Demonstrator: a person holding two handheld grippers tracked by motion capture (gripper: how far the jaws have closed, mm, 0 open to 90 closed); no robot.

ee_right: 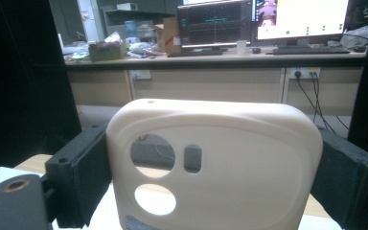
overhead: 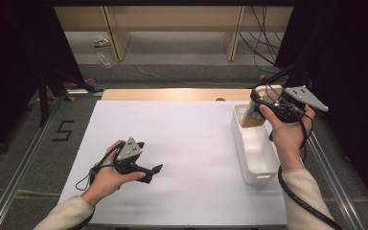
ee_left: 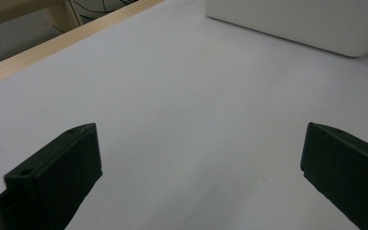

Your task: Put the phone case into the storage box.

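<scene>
The right tongs (overhead: 261, 103) are clamped across the width of a cream phone case (ee_right: 215, 165), one black jaw pressing on each of its side edges, and hold it raised above the far end of the white bin (overhead: 263, 173) at the right side of the worktop (overhead: 191, 143). The left tongs (overhead: 154, 171) rest low over the white worktop surface near the front left, jaws spread wide apart with nothing between them.
</scene>
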